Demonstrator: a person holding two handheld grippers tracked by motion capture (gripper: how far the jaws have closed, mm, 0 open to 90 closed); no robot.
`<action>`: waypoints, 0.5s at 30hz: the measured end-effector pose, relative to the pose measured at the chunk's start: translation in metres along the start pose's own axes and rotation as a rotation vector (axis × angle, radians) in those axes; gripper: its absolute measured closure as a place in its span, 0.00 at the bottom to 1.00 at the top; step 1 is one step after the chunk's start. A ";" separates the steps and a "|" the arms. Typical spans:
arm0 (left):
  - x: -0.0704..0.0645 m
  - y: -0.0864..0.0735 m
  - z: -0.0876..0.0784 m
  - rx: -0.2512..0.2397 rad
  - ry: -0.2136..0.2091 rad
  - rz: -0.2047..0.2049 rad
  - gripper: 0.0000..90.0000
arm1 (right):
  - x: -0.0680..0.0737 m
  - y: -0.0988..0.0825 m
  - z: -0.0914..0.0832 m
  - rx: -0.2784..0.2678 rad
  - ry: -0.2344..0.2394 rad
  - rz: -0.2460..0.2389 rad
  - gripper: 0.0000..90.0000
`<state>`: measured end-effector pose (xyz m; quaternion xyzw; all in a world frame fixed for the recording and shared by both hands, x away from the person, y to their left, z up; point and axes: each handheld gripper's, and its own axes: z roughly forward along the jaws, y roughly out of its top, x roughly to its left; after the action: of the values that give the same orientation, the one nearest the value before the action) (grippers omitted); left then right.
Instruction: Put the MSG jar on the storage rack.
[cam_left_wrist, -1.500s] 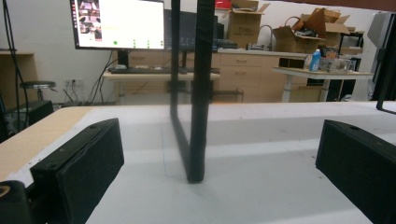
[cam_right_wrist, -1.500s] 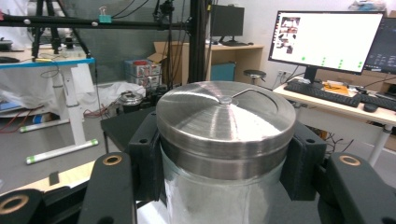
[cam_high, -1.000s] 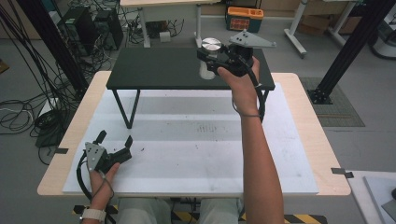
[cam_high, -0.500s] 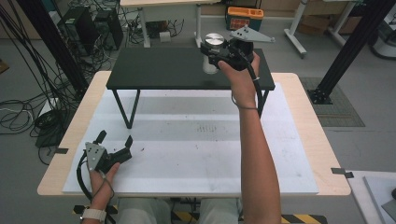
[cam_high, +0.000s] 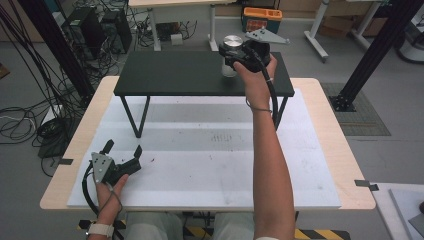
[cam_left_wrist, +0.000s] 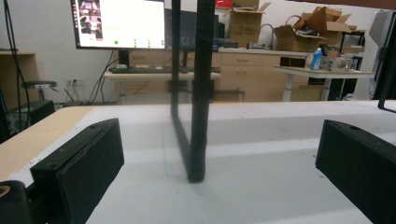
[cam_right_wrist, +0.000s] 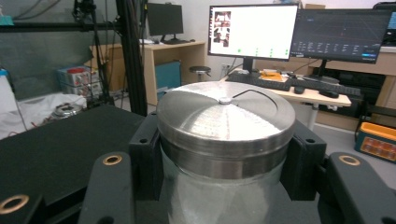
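A glass jar with a round metal lid (cam_high: 232, 42) is over the far right part of a low black shelf (cam_high: 175, 75). My right gripper (cam_high: 239, 56) is shut on the jar just under the lid. In the right gripper view the lid (cam_right_wrist: 226, 114) sits between the two black jaws, which press on either side of the glass. Whether the jar's base touches the shelf I cannot tell. My left gripper (cam_high: 122, 148) rests open on the white mat at the near left, nothing between its jaws. In the left gripper view it (cam_left_wrist: 222, 140) faces a shelf leg (cam_left_wrist: 198, 116).
The white mat (cam_high: 210, 150) covers a wooden table (cam_high: 327, 90). The shelf's legs (cam_high: 132, 117) stand on the mat's far half. Cables (cam_high: 30, 120) lie on the floor at the left. An orange box (cam_high: 264, 18) and desks stand beyond the table.
My right gripper has carried the jar a little farther away and to the right over the shelf. The left gripper has stayed still.
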<state>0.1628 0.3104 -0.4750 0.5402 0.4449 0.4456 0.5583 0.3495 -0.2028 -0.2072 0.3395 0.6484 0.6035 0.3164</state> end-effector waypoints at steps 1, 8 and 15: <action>0.000 0.000 0.000 0.000 0.000 0.000 0.01 | 0.000 0.000 0.000 0.000 0.000 0.000 0.47; 0.000 0.000 0.000 0.001 0.000 0.001 0.01 | -0.001 -0.001 0.005 0.013 -0.021 -0.004 0.47; 0.000 0.000 0.000 0.001 0.000 0.001 0.01 | -0.001 0.000 0.008 0.028 -0.028 -0.011 0.47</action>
<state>0.1627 0.3106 -0.4748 0.5407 0.4449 0.4455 0.5579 0.3564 -0.1990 -0.2079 0.3487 0.6541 0.5879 0.3240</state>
